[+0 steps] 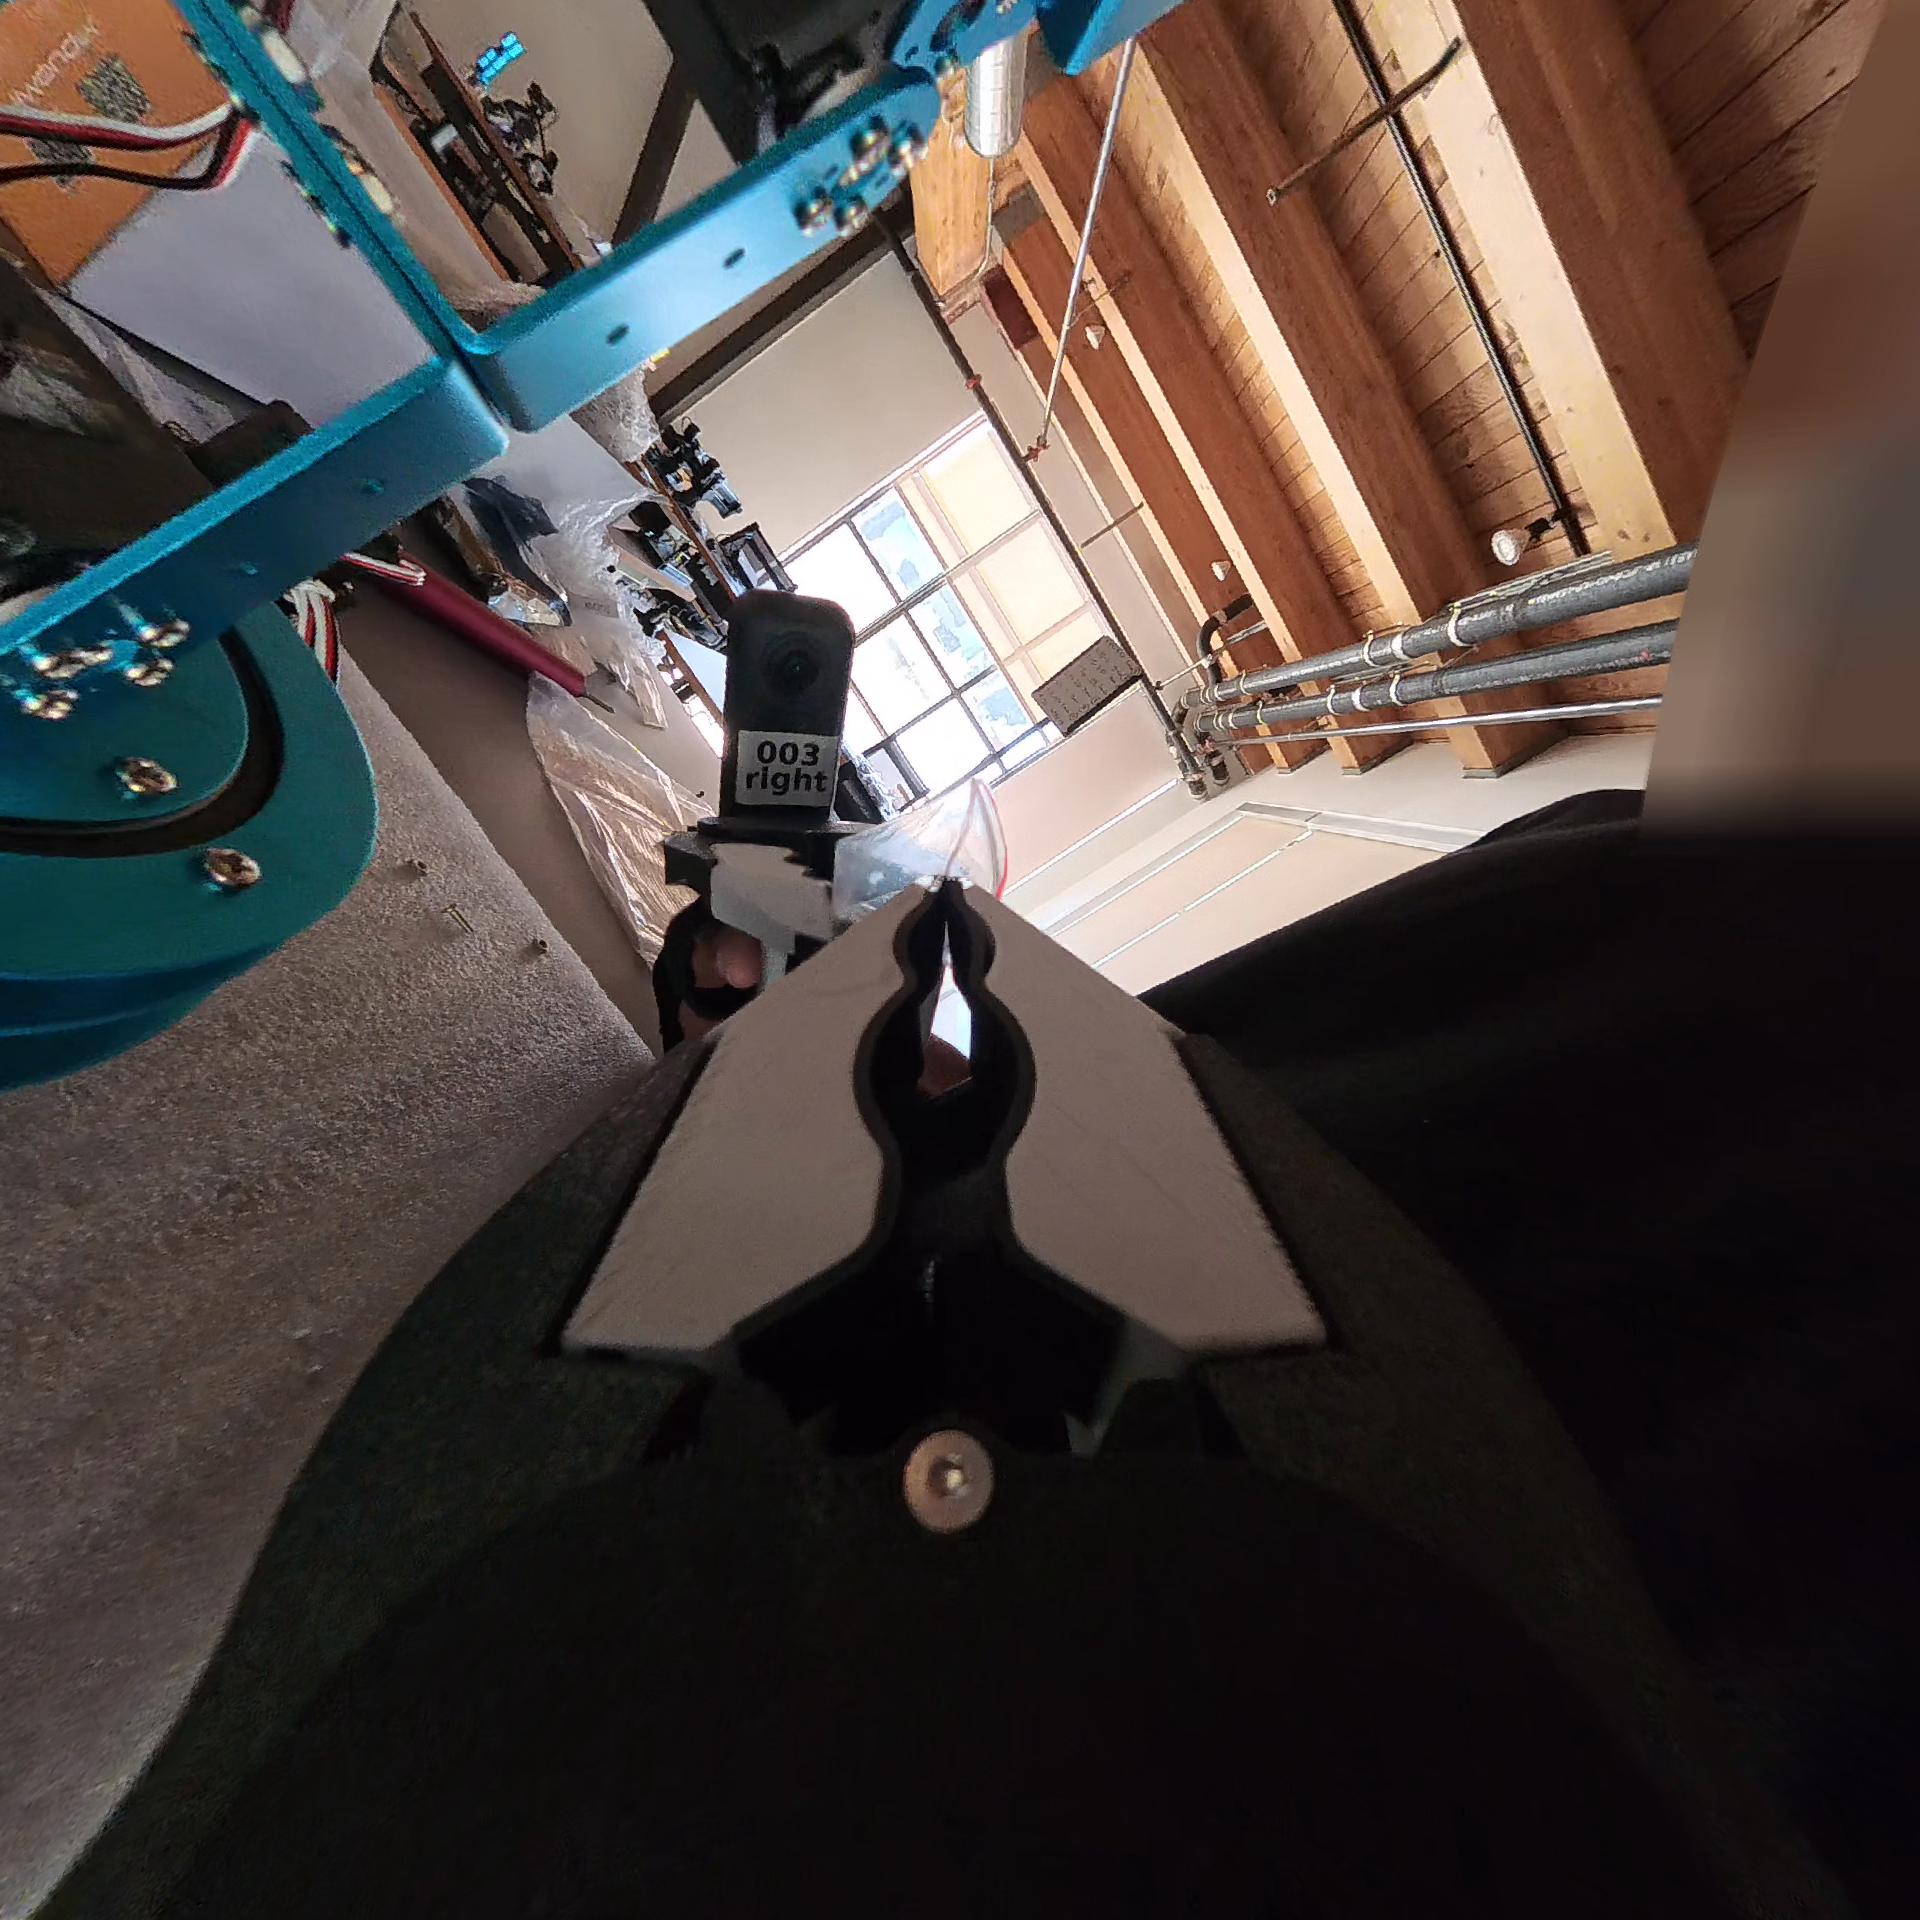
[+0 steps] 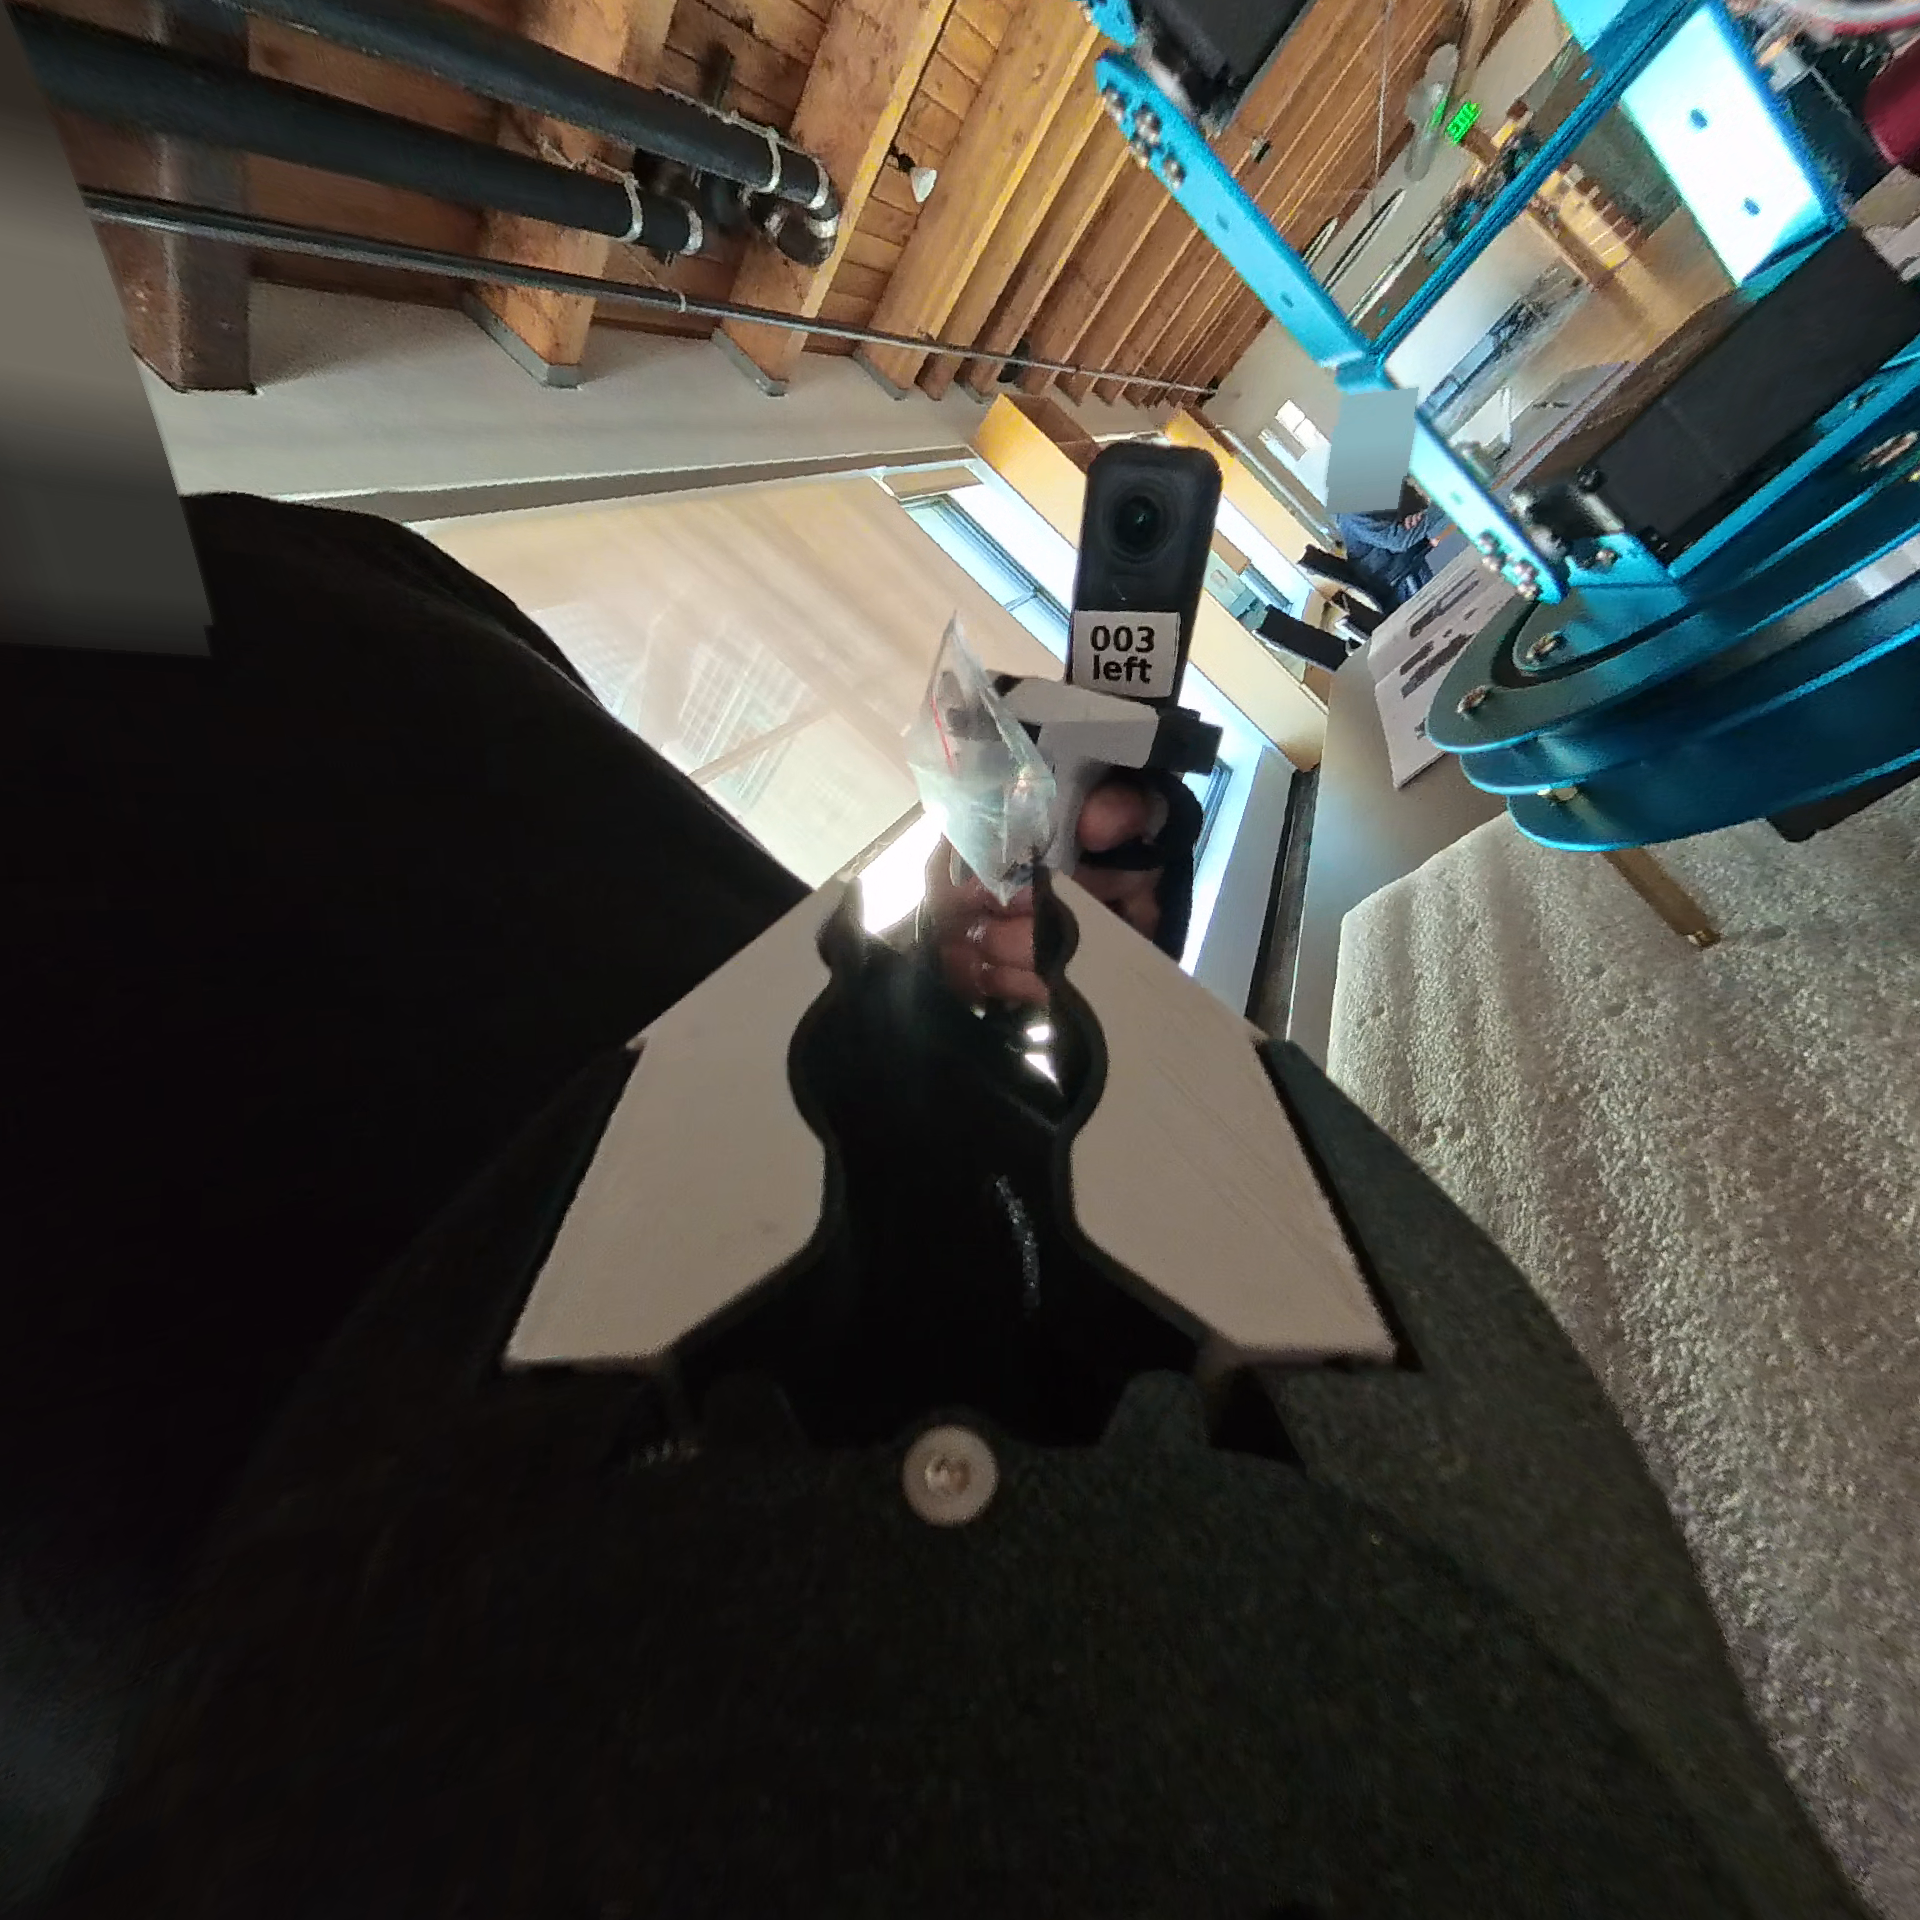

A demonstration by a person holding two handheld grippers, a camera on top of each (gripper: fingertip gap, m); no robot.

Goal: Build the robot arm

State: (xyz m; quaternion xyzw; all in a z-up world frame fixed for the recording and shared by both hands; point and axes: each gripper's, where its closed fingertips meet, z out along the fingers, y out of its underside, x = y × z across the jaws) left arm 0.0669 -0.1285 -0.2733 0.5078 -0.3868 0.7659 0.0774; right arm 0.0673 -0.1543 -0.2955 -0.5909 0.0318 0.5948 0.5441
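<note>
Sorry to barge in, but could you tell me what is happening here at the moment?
A person holds a pair of tongs in each hand, facing one another in the air. The left tongs and the right tongs are both shut on the same small clear plastic bag, which holds some small dark parts. Beside them, a blue metal frame stands on a carpeted surface.

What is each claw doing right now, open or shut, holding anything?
Left claw: shut on the small clear plastic bag.
Right claw: shut on the same bag, at its opposite end.
</note>
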